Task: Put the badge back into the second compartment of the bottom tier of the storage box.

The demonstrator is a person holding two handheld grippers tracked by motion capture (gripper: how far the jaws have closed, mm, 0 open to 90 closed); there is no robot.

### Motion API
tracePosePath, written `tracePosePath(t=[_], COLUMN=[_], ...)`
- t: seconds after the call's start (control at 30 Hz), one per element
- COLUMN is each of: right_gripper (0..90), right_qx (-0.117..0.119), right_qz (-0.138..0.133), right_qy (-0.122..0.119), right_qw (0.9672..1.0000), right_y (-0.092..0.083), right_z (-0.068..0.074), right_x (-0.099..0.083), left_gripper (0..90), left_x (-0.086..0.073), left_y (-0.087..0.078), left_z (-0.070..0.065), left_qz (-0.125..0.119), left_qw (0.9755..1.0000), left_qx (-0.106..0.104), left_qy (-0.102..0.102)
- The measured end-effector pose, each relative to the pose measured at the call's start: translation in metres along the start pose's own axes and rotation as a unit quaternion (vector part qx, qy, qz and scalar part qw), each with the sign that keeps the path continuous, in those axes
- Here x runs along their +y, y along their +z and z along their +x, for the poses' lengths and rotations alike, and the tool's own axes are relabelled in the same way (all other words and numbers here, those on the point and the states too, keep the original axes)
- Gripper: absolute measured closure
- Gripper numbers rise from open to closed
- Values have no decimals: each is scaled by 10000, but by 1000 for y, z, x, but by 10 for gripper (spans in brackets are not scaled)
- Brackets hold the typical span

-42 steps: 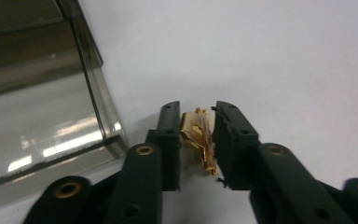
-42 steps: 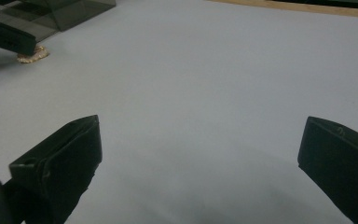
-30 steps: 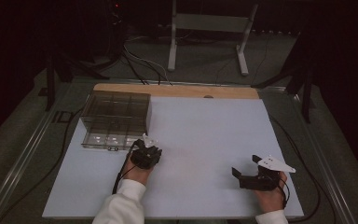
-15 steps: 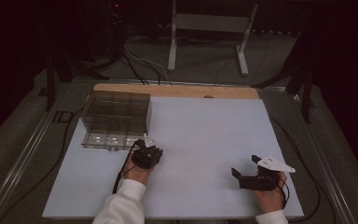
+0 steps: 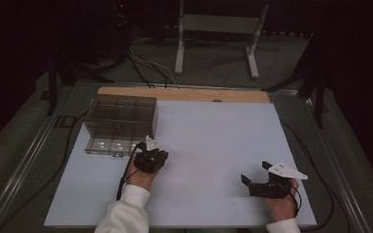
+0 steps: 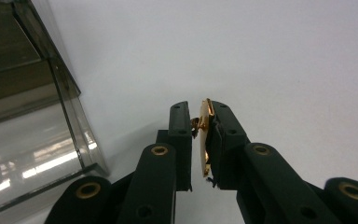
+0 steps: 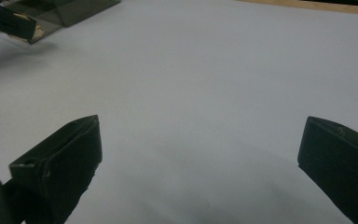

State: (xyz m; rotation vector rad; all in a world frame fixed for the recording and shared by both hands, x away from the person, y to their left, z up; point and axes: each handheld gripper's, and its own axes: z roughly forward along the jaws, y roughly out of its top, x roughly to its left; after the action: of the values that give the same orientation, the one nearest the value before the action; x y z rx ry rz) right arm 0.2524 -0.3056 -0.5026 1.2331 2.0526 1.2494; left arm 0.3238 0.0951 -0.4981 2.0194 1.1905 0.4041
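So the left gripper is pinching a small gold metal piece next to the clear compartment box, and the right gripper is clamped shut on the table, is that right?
Not quite. The right gripper is open: in the right gripper view its two black jaws stand wide apart over the bare white table. The rest holds: the left gripper pinches a small gold metal piece beside the clear plastic compartment box.

Dark room; grey floor (image 5: 14,131); metal stand (image 5: 217,29) behind.

The table (image 5: 213,145) is covered in plain white, with a bare light-wood strip (image 5: 184,94) along its far edge. At far left stands a smoky, clear grey compartment box (image 5: 119,124). Both grippers, left gripper (image 6: 201,135) and right gripper (image 7: 198,158), are black with brass-coloured rivets; the left pinches a shiny gold metal piece (image 6: 205,135). The sleeves (image 5: 126,213) are white.
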Motion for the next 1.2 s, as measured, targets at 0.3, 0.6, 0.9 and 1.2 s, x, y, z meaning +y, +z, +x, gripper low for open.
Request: tracePosePath(t=[0.3,0.6,0.9,1.2], right_gripper=[1,1,1,1], right_qx=[9,10,14,18], right_qz=[-1,-2,-3,-4], right_qy=[-9,3,8,13], right_qw=[10000,10000,10000,10000], right_y=[0,0,0,0], right_z=[0,0,0,0], right_x=[0,0,0,0], left_gripper=[814,813,813,813], left_x=[6,11,18,23], left_y=[-8,-15,-20,-26], left_z=[4,12,18,26], left_qz=[-130,-223,-278,-348], left_qw=[9999,9995,9992,9989], left_qx=[-48,-201,-265,-302], left_qy=[-13,-16,75,90])
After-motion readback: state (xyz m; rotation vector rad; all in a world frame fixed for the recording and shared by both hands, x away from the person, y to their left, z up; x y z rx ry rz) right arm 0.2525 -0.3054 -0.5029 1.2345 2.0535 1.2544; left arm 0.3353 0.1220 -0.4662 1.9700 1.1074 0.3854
